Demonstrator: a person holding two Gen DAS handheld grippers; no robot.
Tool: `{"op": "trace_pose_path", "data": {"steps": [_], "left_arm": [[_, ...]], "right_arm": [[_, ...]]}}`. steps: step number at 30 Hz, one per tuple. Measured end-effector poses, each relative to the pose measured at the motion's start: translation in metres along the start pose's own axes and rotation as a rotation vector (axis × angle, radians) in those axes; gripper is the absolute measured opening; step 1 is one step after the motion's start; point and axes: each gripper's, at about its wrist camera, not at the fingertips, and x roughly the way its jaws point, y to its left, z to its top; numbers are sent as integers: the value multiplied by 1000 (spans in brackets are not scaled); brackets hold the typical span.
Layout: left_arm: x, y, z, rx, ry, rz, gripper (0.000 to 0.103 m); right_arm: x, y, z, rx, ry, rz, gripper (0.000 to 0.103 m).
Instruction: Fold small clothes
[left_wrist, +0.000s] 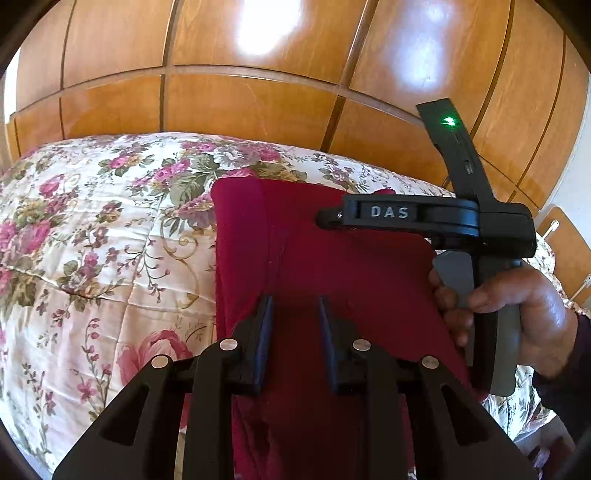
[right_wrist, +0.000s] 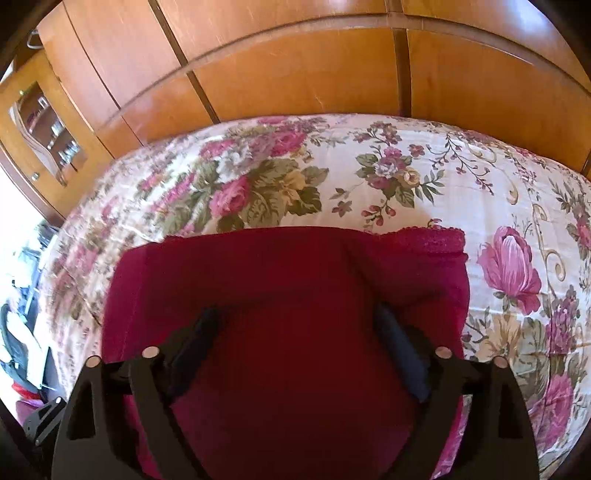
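The garment (right_wrist: 288, 302) is showing a solid deep red, with a lighter pink-red lace edge at its upper right corner. The bedspread (right_wrist: 406, 177) is displaying cream fabric printed with pink roses, green leaves and gold scrolls. The wardrobe panels (left_wrist: 258, 107) across the top are showing glossy orange-brown wood. The grippers are appearing black.

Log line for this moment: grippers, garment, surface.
left gripper: part open over red garment | right gripper: open wide above it | garment: flat on floral bedspread
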Motion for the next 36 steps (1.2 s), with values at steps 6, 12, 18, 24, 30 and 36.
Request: {"op": "trace_pose_path", "data": {"steps": [6,12,18,24,30,36], "left_arm": [[-18,4,1,-41,-15,-32,38],[-27,27,7,-115,-18,-15,61],[5,62,8,-276,139,-181,61],[27,76,-4,-333,175,-334,60],[23,79,-13,-324,131,-431,39],[10,52,4,-236,114,-503,34]], "right_arm": [[-43,-1,-5,40,-116,51,100],[-80,-40,-36,183,-129,165,101],[-69,-75,-78,334,-22,322,101],[-47,-60,-84,321,21,444,93],[-46,-39,-76,224,22,400,52],[-91,-28,-79,150,-80,361,46]]}}
